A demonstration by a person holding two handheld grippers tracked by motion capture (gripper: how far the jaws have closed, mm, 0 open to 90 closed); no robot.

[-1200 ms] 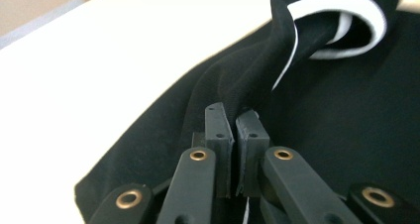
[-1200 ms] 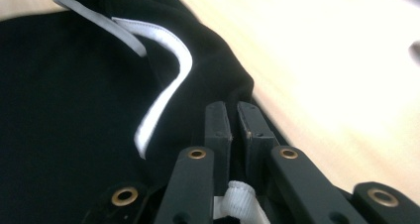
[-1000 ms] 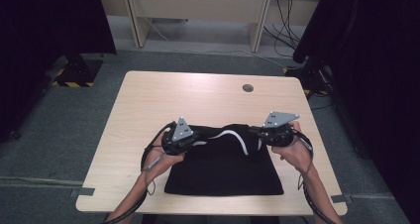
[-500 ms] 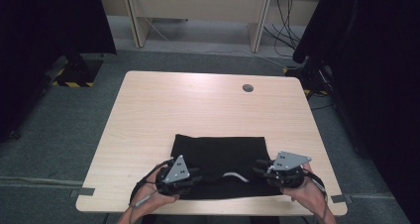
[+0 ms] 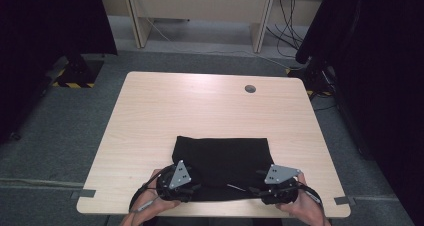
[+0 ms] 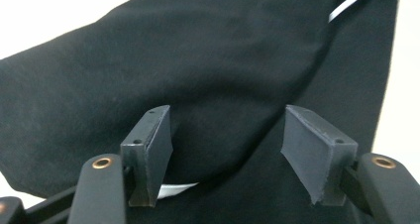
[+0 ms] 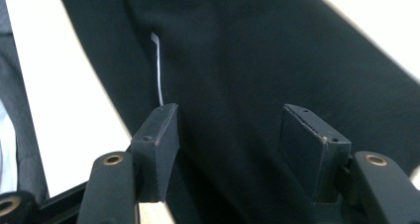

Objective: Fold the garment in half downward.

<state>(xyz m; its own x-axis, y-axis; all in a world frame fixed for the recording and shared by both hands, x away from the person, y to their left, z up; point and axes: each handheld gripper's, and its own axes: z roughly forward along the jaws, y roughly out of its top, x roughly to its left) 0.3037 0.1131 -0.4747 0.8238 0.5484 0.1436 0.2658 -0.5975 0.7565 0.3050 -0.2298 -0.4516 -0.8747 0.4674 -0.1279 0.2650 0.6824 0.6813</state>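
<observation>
Jaws spread wide on both grippers (image 5: 192, 188) (image 5: 256, 190), nothing held.
Best pressed flat along black cloth's (image 5: 222, 158) near fold.

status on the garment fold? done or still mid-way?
Mid-way, by the look of it. Done: the black garment lies doubled into a compact rectangle near the table's front edge. In hand: the left gripper and right gripper sit at its near corners, jaws open, over the cloth without pinching it. Left: probably another fold; a white strip shows at a layer edge.
</observation>
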